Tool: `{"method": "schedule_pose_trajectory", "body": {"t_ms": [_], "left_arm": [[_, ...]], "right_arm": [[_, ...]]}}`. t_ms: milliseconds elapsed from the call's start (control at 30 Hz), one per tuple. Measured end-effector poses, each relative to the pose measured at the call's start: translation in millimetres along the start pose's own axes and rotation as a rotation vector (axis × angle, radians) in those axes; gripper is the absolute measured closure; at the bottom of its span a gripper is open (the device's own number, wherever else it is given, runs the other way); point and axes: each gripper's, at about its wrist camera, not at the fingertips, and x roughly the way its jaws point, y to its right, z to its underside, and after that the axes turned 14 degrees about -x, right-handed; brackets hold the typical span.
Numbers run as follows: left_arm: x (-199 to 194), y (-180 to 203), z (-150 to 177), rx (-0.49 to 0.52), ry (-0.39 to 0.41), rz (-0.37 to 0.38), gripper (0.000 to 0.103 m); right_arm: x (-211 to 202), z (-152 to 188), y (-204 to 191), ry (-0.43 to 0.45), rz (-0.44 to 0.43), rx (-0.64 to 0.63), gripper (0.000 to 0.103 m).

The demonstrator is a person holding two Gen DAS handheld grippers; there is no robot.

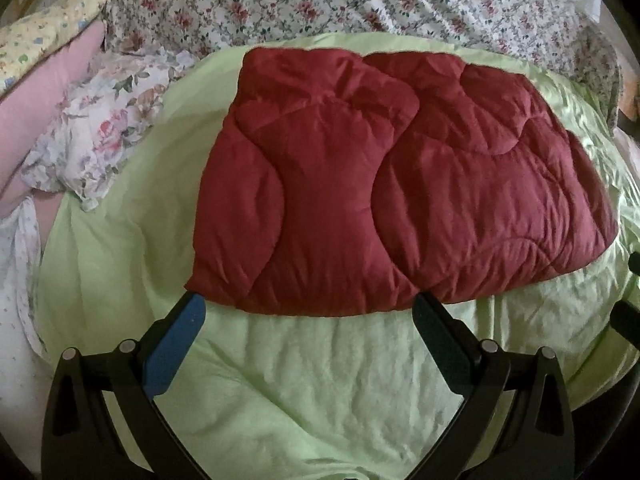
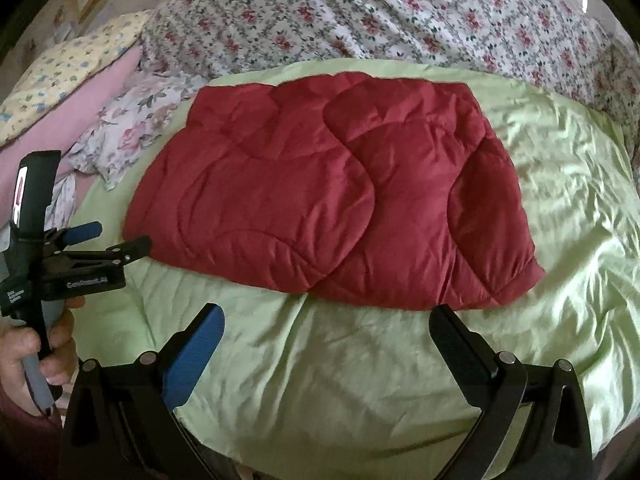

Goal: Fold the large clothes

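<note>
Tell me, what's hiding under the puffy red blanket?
The folded red quilted blanket lies on a light green bedsheet, which shows all around it. Anything tucked inside its folds is covered.

The left gripper [image 1: 308,308] has its jaws spread wide with nothing between them. The right gripper [image 2: 328,320] is likewise spread and empty. A hand [image 2: 36,352] grips the left gripper's handle, behind its jaws.
</note>
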Motion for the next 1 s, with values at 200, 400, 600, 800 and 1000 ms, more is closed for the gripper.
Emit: {"method": "schedule_pose_trajectory", "body": {"t_ms": [200,400,600,800,1000], "left_arm": [[-21.1,-3.4,-10.0,0.000,0.051,0.015,0.000],[-11.1,-2.9,-19.2,-0.014,0.053,0.018,0.000],[11.3,5.6,-28.2,-0.017,0.030,0.012,0.000],[23.2,13.7,-36.7,-0.024,0.014,0.019,0.000],[24.9,15.2,-42.3,-0.026,0.015,0.027,0.000]], "right_arm": [[-23.2,-16.0,-3.7,0.059,0.014,-0.037,0.000],[-2.0,-23.8,1.9,0.033,0.015,-0.023,0.000],[28.0,-33.2,9.0,0.002,0.010,-0.001,0.000],[46.3,-42.5,16.4,-0.016,0.008,0.023,0.000],[50.7,-48.9,20.3,-0.016,0.010,0.029,0.000]]}}
